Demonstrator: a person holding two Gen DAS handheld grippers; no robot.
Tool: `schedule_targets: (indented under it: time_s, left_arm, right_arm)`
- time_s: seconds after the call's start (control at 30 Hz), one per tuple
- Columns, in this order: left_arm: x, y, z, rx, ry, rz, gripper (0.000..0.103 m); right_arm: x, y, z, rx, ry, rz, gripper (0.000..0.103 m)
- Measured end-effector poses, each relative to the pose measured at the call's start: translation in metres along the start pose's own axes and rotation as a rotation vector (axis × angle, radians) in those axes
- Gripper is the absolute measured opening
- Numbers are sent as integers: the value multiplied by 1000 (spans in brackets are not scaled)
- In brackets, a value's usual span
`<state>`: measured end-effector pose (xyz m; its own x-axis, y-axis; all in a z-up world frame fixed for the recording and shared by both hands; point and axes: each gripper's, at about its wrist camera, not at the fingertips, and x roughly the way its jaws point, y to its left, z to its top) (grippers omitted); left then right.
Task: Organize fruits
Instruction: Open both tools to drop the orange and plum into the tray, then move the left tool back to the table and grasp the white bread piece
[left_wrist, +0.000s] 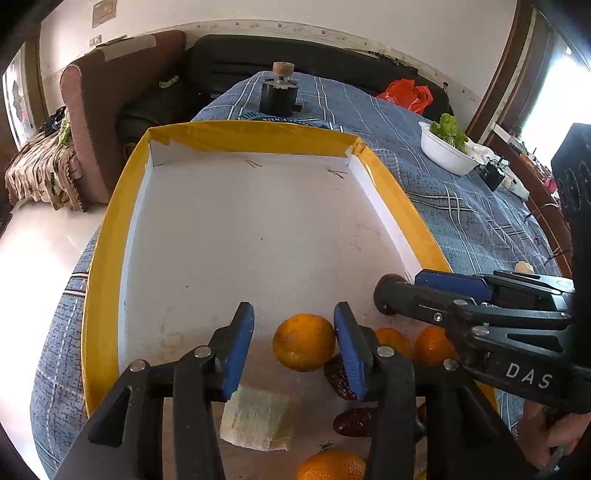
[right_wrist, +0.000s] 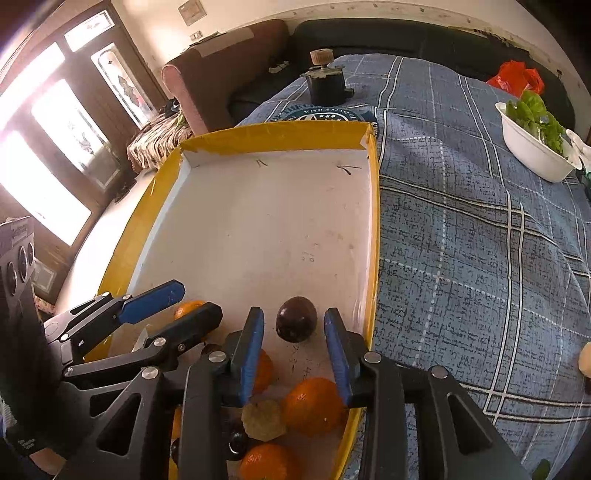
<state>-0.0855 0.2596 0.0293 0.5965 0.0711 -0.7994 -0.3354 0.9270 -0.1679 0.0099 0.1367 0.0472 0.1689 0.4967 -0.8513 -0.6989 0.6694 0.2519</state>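
A white tray with a yellow rim (left_wrist: 251, 134) (right_wrist: 277, 134) lies on the blue checked cloth. My left gripper (left_wrist: 293, 347) (right_wrist: 199, 298) stands open over the tray's near end. An orange (left_wrist: 304, 347) (right_wrist: 188, 308) lies between its blue pads, close to the right pad and clear of the left. My right gripper (right_wrist: 295, 350) (left_wrist: 413, 291) is open too, with a dark round fruit (right_wrist: 296, 319) (left_wrist: 384, 299) just ahead between its tips, not pressed. More oranges (left_wrist: 432, 345) (right_wrist: 312, 406), red dates (left_wrist: 352, 421) and a pale block (left_wrist: 258, 421) lie in the near end.
A white bowl of greens (left_wrist: 447, 151) (right_wrist: 532, 147) stands on the cloth to the right. A black device with a wooden knob (left_wrist: 279, 94) (right_wrist: 327, 83) stands beyond the tray. A red bag (left_wrist: 406, 94) and sofas lie behind. A pale lump (right_wrist: 585, 360) sits on the cloth at the far right.
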Motion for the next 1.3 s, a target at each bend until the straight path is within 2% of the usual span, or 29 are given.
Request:
schedule_targets:
  time_s: [0.7,0.97,1.3]
  left_arm:
    - [-17,-16,0,66,-63,73,60]
    - [-28,-30,-2,123,-98,110,61]
    - [-35,-49,-3,162,-120,111,62]
  right_arm:
    - [-46,-15,-16,84,-82,35,39]
    - [-58,-20,-24,107,-102,33,39]
    - [-75,-33,-35,143,-121,17,39]
